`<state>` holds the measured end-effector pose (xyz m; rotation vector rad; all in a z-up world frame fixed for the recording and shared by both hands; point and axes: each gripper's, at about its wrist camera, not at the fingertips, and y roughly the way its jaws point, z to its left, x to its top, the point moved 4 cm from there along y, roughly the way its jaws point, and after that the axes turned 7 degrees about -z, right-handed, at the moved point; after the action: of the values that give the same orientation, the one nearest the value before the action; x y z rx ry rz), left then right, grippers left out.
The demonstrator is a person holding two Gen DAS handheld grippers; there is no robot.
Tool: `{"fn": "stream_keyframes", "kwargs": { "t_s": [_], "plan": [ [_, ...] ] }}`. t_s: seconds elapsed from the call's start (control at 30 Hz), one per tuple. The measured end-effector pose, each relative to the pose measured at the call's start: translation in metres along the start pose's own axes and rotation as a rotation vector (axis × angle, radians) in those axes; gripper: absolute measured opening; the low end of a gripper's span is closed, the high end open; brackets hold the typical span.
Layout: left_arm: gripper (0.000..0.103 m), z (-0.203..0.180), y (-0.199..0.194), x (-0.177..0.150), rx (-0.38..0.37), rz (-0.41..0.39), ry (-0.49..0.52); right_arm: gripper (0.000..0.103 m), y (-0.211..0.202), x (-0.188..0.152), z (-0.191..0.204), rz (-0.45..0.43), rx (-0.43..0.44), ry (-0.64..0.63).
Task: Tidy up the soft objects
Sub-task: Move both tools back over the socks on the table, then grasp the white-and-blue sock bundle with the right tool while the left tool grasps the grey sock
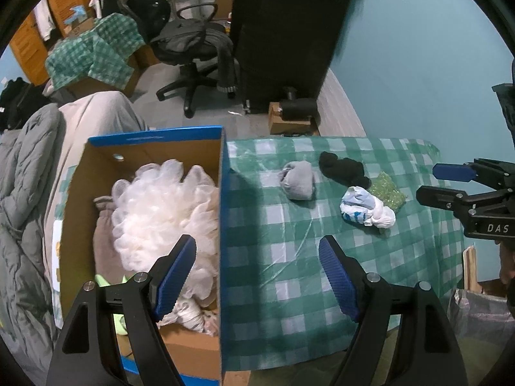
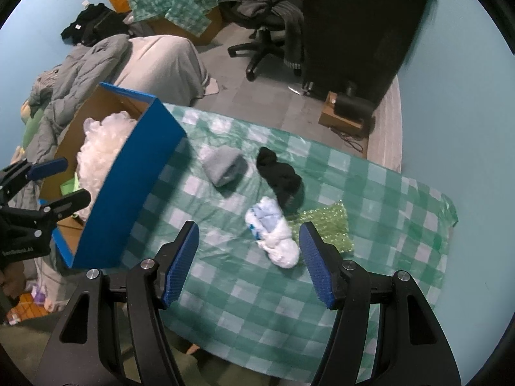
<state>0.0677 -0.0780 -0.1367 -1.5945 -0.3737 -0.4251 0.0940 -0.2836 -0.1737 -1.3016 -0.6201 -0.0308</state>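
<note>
Right gripper (image 2: 248, 265) gapes empty w/ white plastic bag (image 2: 273, 234) btwn pads; drop lower, pinch its bunched middle before lifting to box (image 2: 128, 183).

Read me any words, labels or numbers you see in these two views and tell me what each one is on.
"DAS": white letters on the right gripper body, cut off by the picture edge.
Small white print on the left gripper body: too blurred to read.
Blue marks on the white plastic bag: crumpled, not readable.
Marks on the blue box rim: too small to read.
</note>
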Motion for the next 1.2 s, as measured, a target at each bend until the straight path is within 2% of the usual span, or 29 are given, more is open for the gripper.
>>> {"fn": "stream_keyframes", "kwargs": {
  "t_s": [0.2, 0.47, 0.67, 0.97, 1.2],
  "plan": [
    [0.081, -0.014, 0.024, 0.004, -0.041, 0.041, 0.007, 0.064, 0.024, -0.008, -0.017, 0.038, 0.007, 0.011],
    [0.081, -0.033, 0.062, -0.003, -0.033, 0.098, 0.059, 0.064, 0.061, -0.016, -0.029, 0.103, 0.031, -0.002],
    [0.081, -0.040, 0.080, -0.006, -0.025, 0.125, 0.091, 0.064, 0.088, -0.022, -0.026, 0.136, 0.036, -0.063],
    [0.081, -0.041, 0.102, -0.007, -0.053, 0.168, 0.065, 0.064, 0.125, -0.038, -0.022, 0.202, 0.017, -0.165],
    [0.084, -0.041, 0.110, -0.006, -0.056, 0.176, 0.074, 0.064, 0.138, -0.044, -0.023, 0.198, 0.011, -0.187]
  ]
}}
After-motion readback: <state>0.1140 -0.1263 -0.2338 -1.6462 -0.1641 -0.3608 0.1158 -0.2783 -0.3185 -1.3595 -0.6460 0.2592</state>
